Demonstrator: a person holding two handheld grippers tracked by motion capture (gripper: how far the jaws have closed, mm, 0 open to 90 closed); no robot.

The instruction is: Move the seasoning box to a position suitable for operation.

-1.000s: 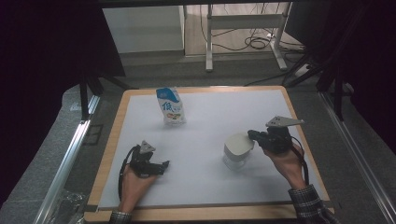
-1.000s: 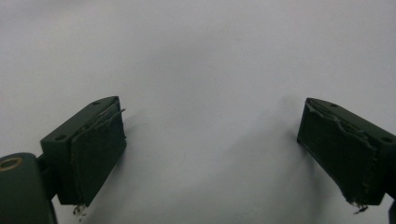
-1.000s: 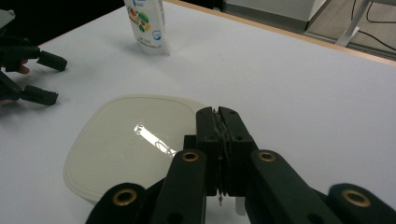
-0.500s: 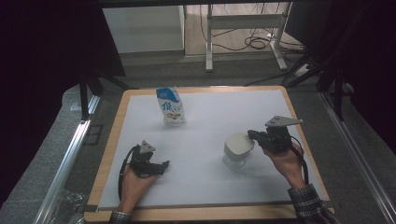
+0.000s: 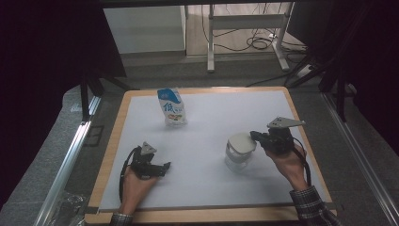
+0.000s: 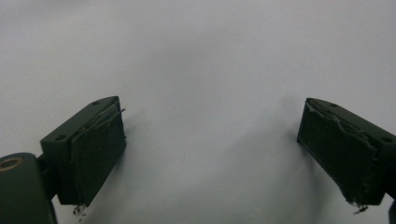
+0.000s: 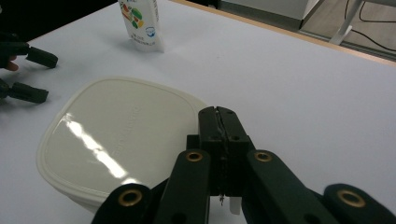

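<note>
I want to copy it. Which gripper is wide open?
The left gripper: its fingers stand far apart over bare table. The right gripper is shut, beside the tub.

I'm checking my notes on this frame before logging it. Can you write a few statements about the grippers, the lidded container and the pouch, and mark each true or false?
1. The left gripper has its jaws wide apart with nothing between them. True.
2. The right gripper is wide open above the pouch. False: its jaws are pressed together at the edge of the container's lid.
3. The pouch stands upright near the far side of the white table. True.
4. The container has no lid on it. False: a cream lid covers it.
5. The left gripper touches the pouch. False: they are well apart.
</note>
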